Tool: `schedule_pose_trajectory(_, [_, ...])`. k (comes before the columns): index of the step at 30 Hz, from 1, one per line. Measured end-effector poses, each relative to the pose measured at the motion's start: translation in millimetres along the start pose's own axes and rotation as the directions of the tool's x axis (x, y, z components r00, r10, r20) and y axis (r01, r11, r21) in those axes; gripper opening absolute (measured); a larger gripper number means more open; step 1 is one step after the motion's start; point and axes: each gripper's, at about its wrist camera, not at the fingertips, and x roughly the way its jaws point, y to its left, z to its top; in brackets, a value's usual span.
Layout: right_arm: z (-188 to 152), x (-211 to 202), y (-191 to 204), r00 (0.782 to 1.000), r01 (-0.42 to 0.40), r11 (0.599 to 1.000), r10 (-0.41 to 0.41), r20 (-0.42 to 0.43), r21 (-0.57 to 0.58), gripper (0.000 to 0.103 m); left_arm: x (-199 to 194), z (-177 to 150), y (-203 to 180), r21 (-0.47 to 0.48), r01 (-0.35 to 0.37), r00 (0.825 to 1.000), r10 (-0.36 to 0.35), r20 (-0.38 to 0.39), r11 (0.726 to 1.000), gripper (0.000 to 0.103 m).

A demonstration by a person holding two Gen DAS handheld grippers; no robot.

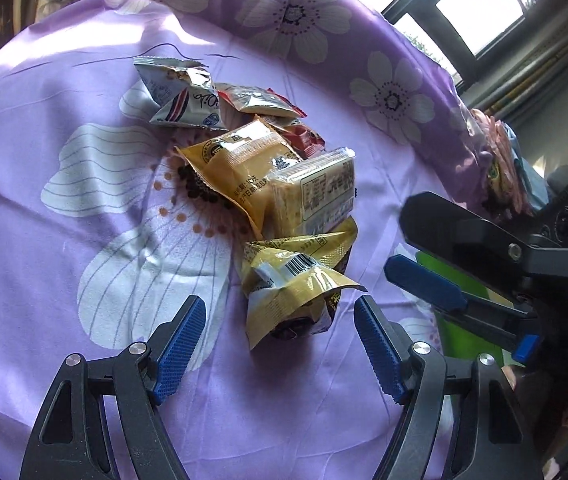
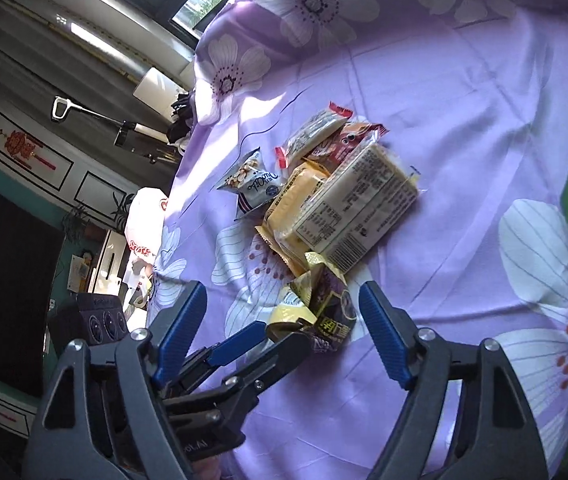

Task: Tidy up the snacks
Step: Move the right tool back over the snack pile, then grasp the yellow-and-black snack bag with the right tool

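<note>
Both grippers stood open and empty over the purple flowered cloth (image 1: 64, 240), the crumpled yellow packet (image 1: 295, 292) lying at the snack pile's near end, dead ahead of the left gripper (image 1: 280, 344), with the right gripper (image 2: 284, 336) beside it.

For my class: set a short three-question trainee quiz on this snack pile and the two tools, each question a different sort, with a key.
1. True or false: the left tool is shut on the crumpled yellow packet.
2. Multiple choice: the snacks lie on A) a bare wooden table, B) a purple floral cloth, C) a metal tray.
3. Fill in: the clear-wrapped block rests on top of a ____ packet.

Key
1. False: its jaws stand open either side of the packet, with gaps showing.
2. B.
3. Yellow.
</note>
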Motion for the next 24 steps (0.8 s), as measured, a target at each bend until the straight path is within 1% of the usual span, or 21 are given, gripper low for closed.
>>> schedule_pose_trajectory(2, [3.0,18.1,1.4,0.998,0.031,1.000,-0.031,-0.050,-0.002,0.064,2.5,0.4,3.3,-0.019,0.000,1.000,0.000,0.002,1.000,0.076])
schedule_pose_trajectory(4, [0.4,26.7,0.7,0.997,0.056,0.998,-0.057,-0.057,-0.030,0.059,3.6,1.6,5.7,-0.029,0.008,1.000,-0.008,0.005,1.000,0.076])
schedule_pose_trajectory(7, [-3.6,33.8,-6.6,0.995,0.071,0.997,-0.072,-0.075,-0.022,0.053,3.7,1.9,6.7,-0.027,0.009,1.000,-0.009,0.010,1.000,0.074])
schedule_pose_trajectory(10, [-5.7,39.4,-9.9,0.993,0.064,0.998,-0.065,-0.100,-0.014,0.053,3.8,1.5,8.5,-0.031,0.001,1.000,0.000,0.017,1.000,0.068])
schedule_pose_trajectory(14, [-6.0,42.1,-13.5,0.994,0.036,0.999,-0.035,-0.103,0.000,0.053,4.4,1.4,11.3,-0.044,0.017,1.000,-0.017,0.017,0.999,0.062])
schedule_pose_trajectory(18, [-9.8,43.2,-20.3,0.994,0.006,0.999,-0.003,-0.108,0.031,0.053,6.1,0.0,8.9,-0.040,0.032,0.999,-0.032,0.007,0.999,0.052])
schedule_pose_trajectory(24, [-13.4,40.3,-20.7,0.995,-0.009,0.999,0.014,-0.096,0.052,0.051,6.4,-1.1,4.4,-0.017,0.030,0.999,-0.030,0.012,0.999,0.051])
